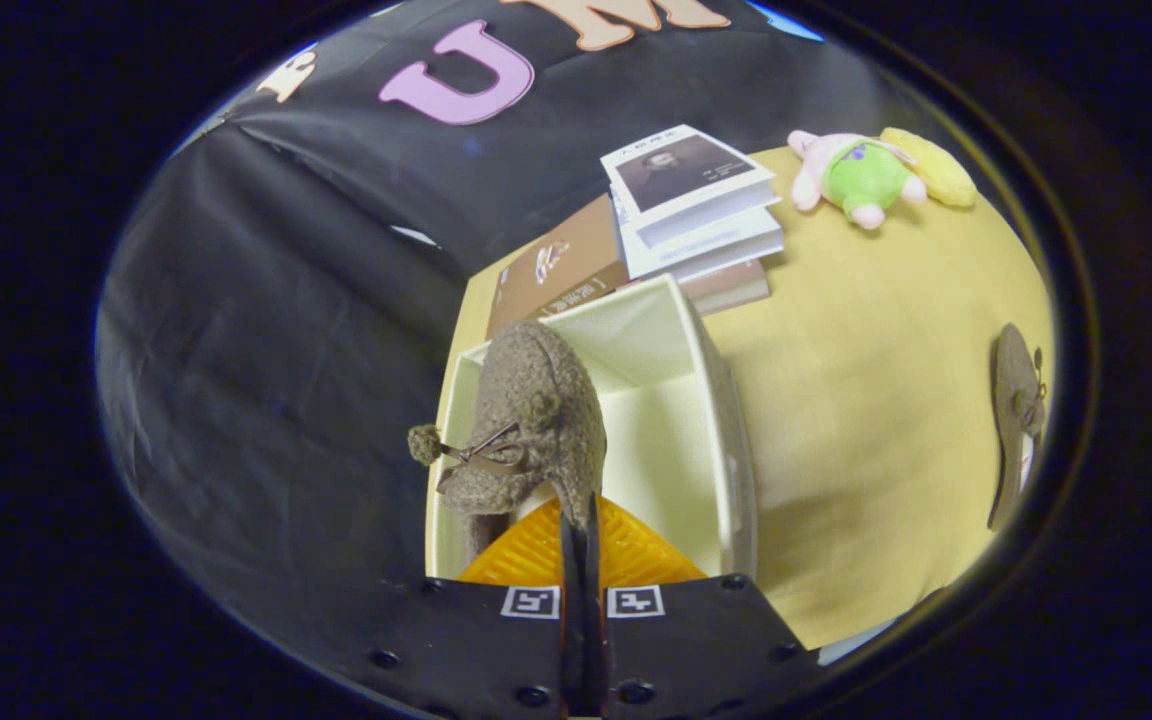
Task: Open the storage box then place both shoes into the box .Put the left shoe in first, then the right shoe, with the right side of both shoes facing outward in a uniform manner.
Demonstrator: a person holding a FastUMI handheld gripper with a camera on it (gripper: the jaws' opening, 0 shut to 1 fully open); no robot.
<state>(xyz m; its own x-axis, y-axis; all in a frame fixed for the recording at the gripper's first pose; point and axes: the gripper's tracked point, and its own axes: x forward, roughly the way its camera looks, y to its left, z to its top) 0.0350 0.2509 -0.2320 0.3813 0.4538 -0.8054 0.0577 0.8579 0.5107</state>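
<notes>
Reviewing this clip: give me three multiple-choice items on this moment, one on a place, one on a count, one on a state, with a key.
1. Where is the second shoe?
A. On the yellow table, right of the box
B. In the box
C. On the books

2. How many books are in the stack?
A. One
B. Three
C. Six

3. What are the fingers doing?
A. Spread wide, empty
B. Shut on the held shoe
C. Pressing the plush toy

Key: A, it lies on the table beyond the open box; B, three covers show; B, both fingers pinch its edge.

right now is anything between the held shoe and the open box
Nothing visible. The gripper is shut on the shoe, which hangs over the open storage box; its inside looks bare.
</notes>
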